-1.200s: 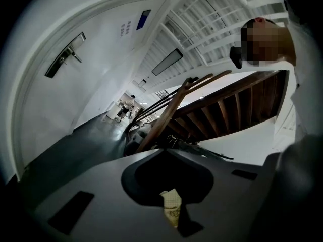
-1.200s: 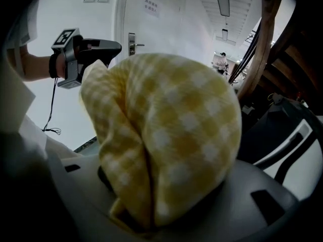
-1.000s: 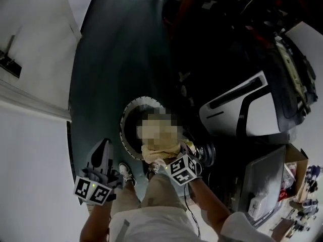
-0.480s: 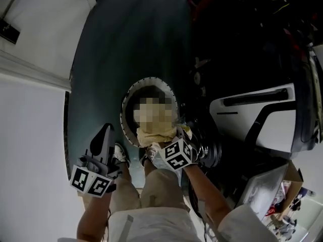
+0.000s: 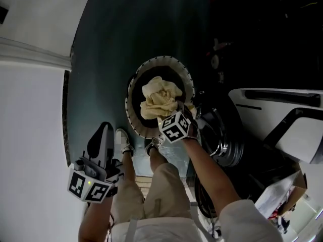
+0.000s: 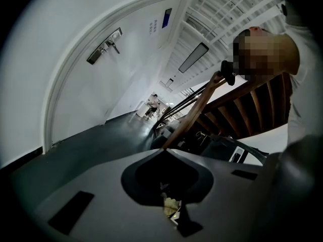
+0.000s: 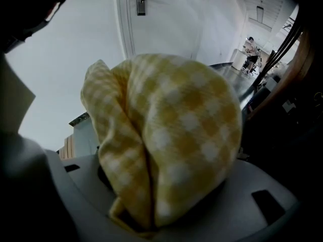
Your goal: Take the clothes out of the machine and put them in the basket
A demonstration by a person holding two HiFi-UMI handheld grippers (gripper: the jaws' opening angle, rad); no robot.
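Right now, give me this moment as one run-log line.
right gripper: shut on yellow checked cloth | cloth: over basket, not released | left gripper: shut, empty

The right arm (image 5: 214,183) stretches forward and down. The right gripper (image 5: 179,109) points steeply downward, its fingers clamped on a bunched yellow checked cloth (image 5: 159,97). The left arm (image 5: 93,222) is tucked close to the body, holding the left gripper (image 5: 104,131) low and roughly level, fingers closed tip to tip.
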